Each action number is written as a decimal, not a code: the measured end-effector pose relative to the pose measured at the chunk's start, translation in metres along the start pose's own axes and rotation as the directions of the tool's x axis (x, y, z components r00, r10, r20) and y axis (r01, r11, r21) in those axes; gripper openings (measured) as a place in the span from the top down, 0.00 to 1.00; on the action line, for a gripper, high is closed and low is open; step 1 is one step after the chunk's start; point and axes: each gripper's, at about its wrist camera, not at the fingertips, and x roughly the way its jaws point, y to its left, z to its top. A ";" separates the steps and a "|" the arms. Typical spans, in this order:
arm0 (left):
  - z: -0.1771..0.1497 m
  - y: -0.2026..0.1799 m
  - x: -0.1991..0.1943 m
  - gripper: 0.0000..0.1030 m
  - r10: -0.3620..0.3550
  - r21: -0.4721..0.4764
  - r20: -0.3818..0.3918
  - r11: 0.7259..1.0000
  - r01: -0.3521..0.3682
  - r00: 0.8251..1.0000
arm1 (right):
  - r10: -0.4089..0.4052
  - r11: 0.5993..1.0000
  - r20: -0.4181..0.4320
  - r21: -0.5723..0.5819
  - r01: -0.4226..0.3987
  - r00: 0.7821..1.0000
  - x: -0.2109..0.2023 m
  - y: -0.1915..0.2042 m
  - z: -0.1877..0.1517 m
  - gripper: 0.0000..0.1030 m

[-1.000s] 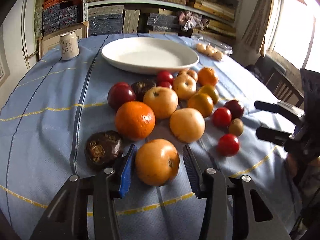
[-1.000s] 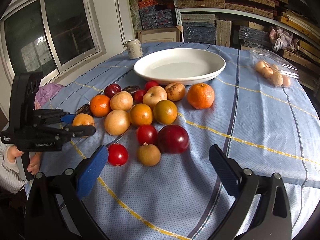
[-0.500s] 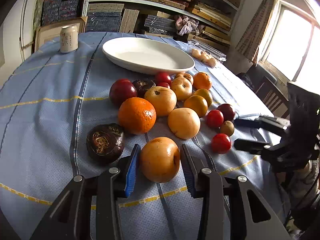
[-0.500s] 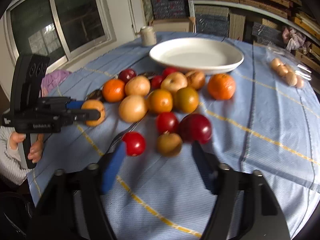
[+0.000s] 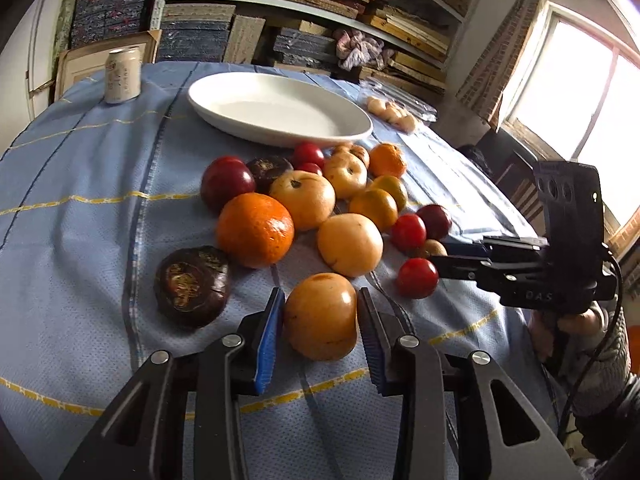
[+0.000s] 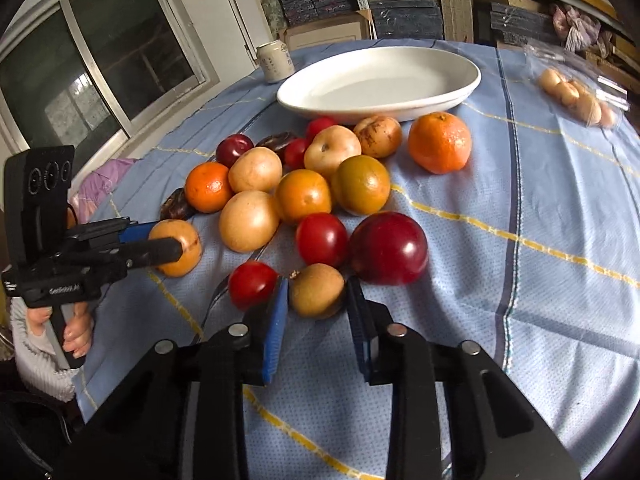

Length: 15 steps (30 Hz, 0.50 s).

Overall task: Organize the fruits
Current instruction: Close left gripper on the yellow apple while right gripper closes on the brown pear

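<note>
A heap of oranges, yellow pears, red plums and tomatoes lies on the blue cloth before a white oval dish (image 5: 362,131), which holds nothing. My left gripper (image 5: 320,295) has a yellow-orange fruit (image 5: 320,322) between its blue pads; the jaws are closing and both pads touch its sides. In the right wrist view my right gripper (image 6: 317,282) is shut on a small brown fruit (image 6: 316,294) at the heap's near edge. Each gripper shows in the other's view, held by a hand: the left gripper (image 6: 168,240) and the right gripper (image 5: 440,258).
A dark round fruit (image 5: 192,286) lies just left of the left gripper, and a red tomato (image 6: 252,284) touches the right gripper's left finger. A can (image 5: 123,75) and a bag of pale fruits (image 6: 576,98) flank the dish. Stacked shelves stand behind.
My right gripper went from wide open to shut around the small brown fruit. My left gripper's pads drew in against the yellow-orange fruit. Both views tipped slightly upward.
</note>
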 end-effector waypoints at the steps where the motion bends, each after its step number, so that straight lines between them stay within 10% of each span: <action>1: 0.000 0.000 0.003 0.64 -0.002 0.001 -0.012 1.000 0.002 1.000 | -0.014 1.000 -0.002 -0.013 0.014 1.000 0.002 0.003 0.001 0.72; 15: 0.000 0.001 0.004 0.64 -0.004 -0.011 -0.015 1.000 0.004 1.000 | 0.024 1.000 0.013 0.008 -0.024 1.000 -0.002 0.000 -0.001 0.72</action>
